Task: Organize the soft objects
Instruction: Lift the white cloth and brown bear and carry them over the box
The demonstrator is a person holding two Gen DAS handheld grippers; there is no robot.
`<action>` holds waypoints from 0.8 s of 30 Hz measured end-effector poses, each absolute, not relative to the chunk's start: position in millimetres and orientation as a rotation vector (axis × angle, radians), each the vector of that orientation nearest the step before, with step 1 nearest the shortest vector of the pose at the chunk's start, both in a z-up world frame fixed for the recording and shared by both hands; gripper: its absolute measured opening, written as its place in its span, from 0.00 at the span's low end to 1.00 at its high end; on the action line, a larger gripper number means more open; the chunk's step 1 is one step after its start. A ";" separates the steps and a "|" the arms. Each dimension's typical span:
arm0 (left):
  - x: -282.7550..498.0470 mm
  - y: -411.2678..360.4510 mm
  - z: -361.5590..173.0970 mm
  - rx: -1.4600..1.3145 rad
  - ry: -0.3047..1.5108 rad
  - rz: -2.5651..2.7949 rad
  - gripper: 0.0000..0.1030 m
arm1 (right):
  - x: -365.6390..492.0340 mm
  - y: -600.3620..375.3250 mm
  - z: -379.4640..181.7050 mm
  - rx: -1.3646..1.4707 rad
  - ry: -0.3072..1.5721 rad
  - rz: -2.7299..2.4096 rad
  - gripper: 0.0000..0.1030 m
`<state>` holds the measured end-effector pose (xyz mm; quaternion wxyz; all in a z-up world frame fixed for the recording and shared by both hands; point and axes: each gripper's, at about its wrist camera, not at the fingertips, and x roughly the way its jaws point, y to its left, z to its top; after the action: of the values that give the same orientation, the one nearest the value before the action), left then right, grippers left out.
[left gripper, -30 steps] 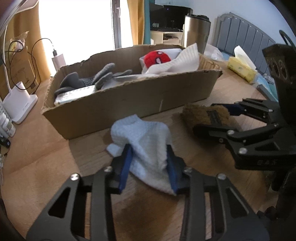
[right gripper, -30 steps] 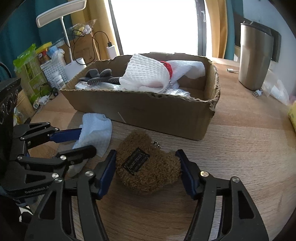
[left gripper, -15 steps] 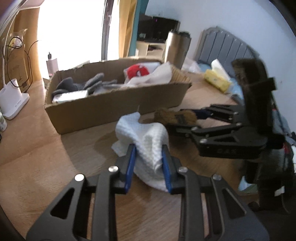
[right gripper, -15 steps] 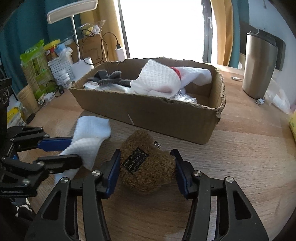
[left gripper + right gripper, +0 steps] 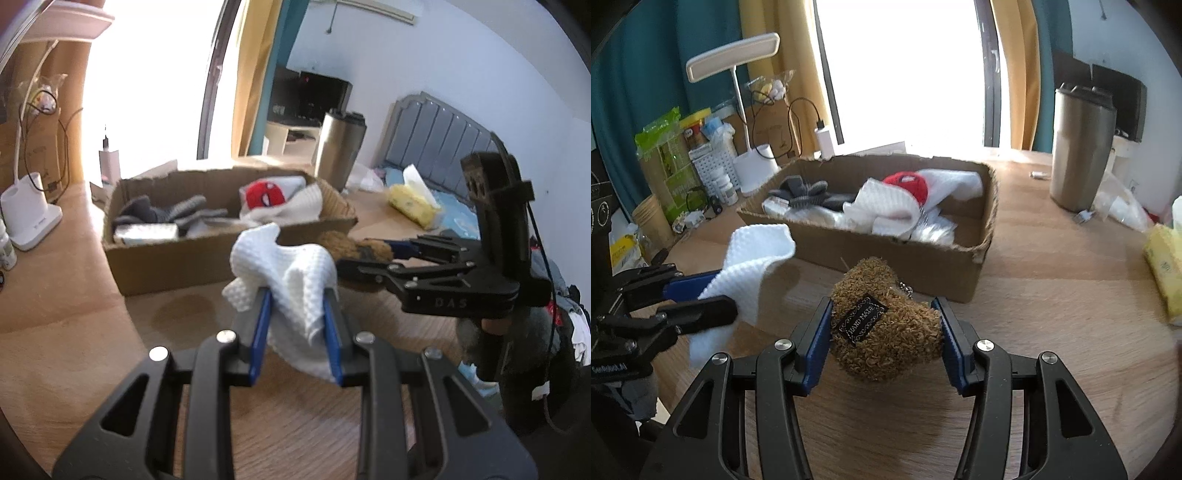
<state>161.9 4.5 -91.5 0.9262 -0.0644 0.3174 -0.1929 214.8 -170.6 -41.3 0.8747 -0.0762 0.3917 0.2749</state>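
Seemingly both soft things are in hand. From the left wrist view, the left gripper (image 5: 297, 328) pinches a white cloth (image 5: 284, 273) bunched between its blue pads, hanging above the table (image 5: 66, 295) just near of the cardboard box (image 5: 166, 258). It looks light and limp, so a grip on the gathered middle suits it; loose corners may drag on the box rim.

From the right wrist view, the right gripper (image 5: 884, 341) squeezes a brown plush toy (image 5: 882, 325) across its sides, near the box's right end. It seems springy and light, best held around the body.
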 end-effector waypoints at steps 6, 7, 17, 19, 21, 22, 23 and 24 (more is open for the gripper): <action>159.8 10.3 -75.1 -0.140 0.604 -0.381 0.28 | 213.6 -174.4 -26.9 -0.156 0.783 0.567 0.54; 160.4 11.8 -72.4 -0.146 0.596 -0.380 0.28 | 213.5 -175.2 -24.7 -0.156 0.778 0.566 0.54; 172.2 23.9 -61.4 -0.199 0.553 -0.370 0.28 | 215.3 -177.2 -9.5 -0.161 0.734 0.557 0.54; 171.7 24.4 -59.1 -0.196 0.547 -0.368 0.28 | 216.3 -177.2 -6.9 -0.162 0.725 0.555 0.54; 173.3 24.2 -57.0 -0.192 0.540 -0.369 0.28 | 217.7 -175.7 -3.4 -0.165 0.713 0.554 0.54; 174.6 23.9 -55.6 -0.189 0.536 -0.368 0.28 | 218.3 -175.1 -1.7 -0.167 0.708 0.555 0.54; 175.8 24.0 -54.3 -0.186 0.534 -0.368 0.28 | 218.5 -174.7 -0.3 -0.168 0.703 0.556 0.54; 177.2 24.2 -53.3 -0.185 0.530 -0.369 0.28 | 219.5 -174.0 1.3 -0.170 0.698 0.557 0.54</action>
<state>177.2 24.2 -53.3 0.9441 -0.0906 0.2602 -0.1808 219.5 -174.0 1.3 0.8985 -0.0820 0.3369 0.2692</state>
